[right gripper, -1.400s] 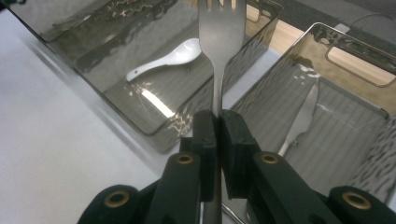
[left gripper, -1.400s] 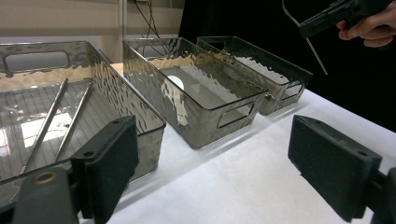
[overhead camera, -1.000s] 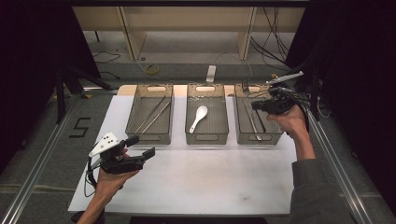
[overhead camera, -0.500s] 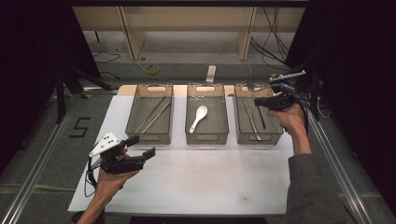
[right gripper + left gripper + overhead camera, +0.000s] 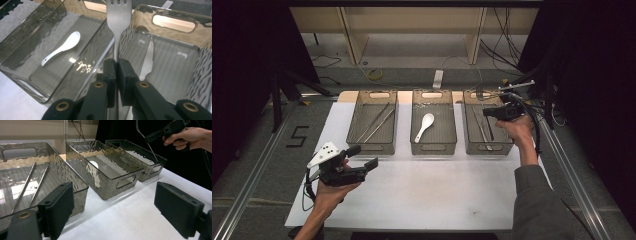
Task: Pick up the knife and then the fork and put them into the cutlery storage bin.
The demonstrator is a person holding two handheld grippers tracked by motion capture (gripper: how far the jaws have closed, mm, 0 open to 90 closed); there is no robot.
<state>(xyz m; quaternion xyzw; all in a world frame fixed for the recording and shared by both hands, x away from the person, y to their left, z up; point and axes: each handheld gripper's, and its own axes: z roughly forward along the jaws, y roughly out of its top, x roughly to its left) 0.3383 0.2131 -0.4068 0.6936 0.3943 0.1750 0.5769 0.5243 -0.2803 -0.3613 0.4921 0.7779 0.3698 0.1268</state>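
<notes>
1. In the right gripper view, the right gripper (image 5: pixel 115 65) has its jaws clenched on a metal fork (image 5: pixel 117 15), tines pointing away, above the wall between the middle bin (image 5: pixel 22 72) and the right bin (image 5: pixel 200 75).
2. That view also shows a table knife (image 5: pixel 148 60) in the right bin and a white spoon (image 5: pixel 62 48) in the middle one.
3. The left gripper view shows the left gripper (image 5: pixel 117 207) with jaws released, holding nothing, low over the white tabletop (image 5: pixel 120 220), and two metal chopsticks (image 5: pixel 30 185) in the left bin (image 5: pixel 62 172).

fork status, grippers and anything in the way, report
Right gripper shut on fork, above right bin. Left gripper open, empty. Knife lies in that bin; no obstruction.
</notes>
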